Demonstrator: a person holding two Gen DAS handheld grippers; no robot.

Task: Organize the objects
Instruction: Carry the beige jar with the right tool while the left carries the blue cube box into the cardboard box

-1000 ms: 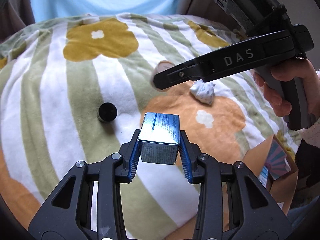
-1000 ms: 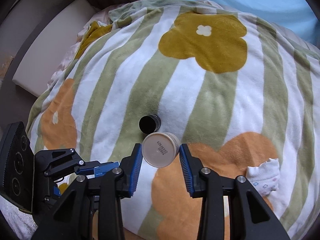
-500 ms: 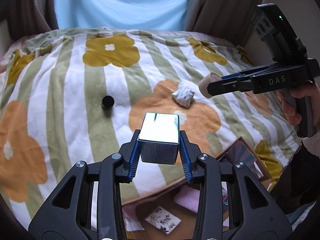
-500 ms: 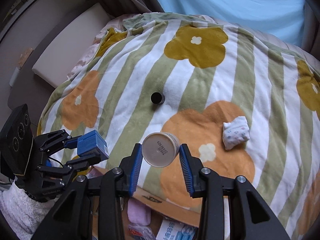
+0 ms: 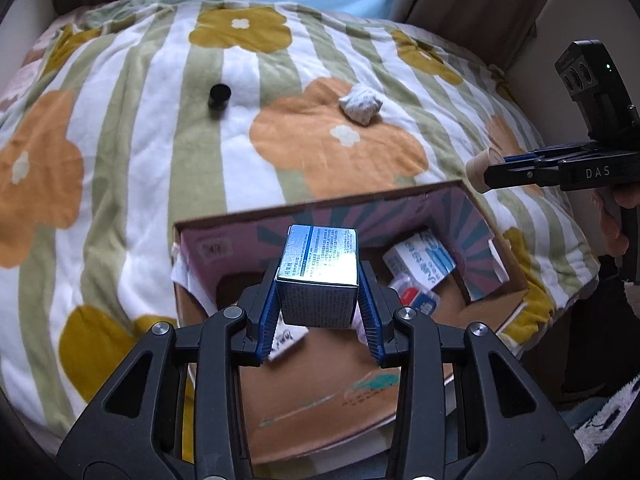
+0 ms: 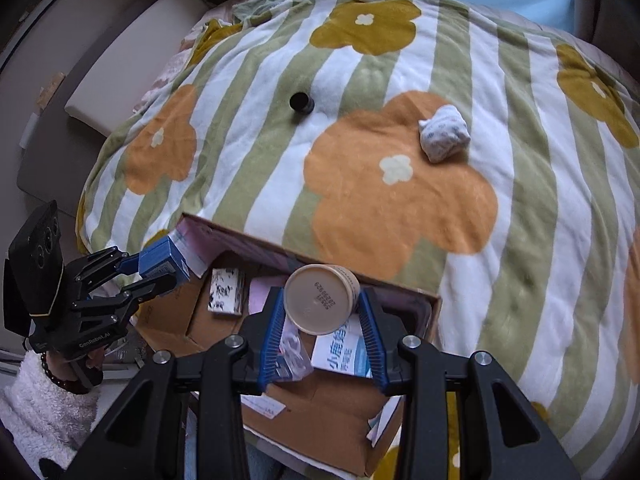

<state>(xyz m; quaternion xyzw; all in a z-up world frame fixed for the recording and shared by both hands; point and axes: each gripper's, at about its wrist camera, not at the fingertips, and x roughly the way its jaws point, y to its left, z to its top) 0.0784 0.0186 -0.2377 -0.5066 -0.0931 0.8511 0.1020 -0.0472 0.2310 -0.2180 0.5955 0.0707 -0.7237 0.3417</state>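
Observation:
My left gripper point(image 5: 318, 320) is shut on a small blue and silver carton point(image 5: 320, 276) and holds it above an open cardboard box point(image 5: 320, 210). My right gripper point(image 6: 322, 326) is shut on a beige round jar point(image 6: 320, 298), bottom toward the camera, over the same box point(image 6: 434, 304). The carton also shows in the right wrist view point(image 6: 164, 262), and the jar in the left wrist view point(image 5: 478, 168). A black cap point(image 5: 220, 94) and a rolled white sock point(image 5: 360, 104) lie on the flowered blanket point(image 5: 120, 160).
The box holds several items: a white and blue packet point(image 6: 344, 352), a patterned flat pack point(image 6: 226, 290), a pink item point(image 6: 260, 292). Blue curtain and a beige cushion point(image 6: 120, 72) lie beyond the blanket.
Both grippers have pulled back from the blanket with their loads and now hang over the cardboard box, which has come into full view.

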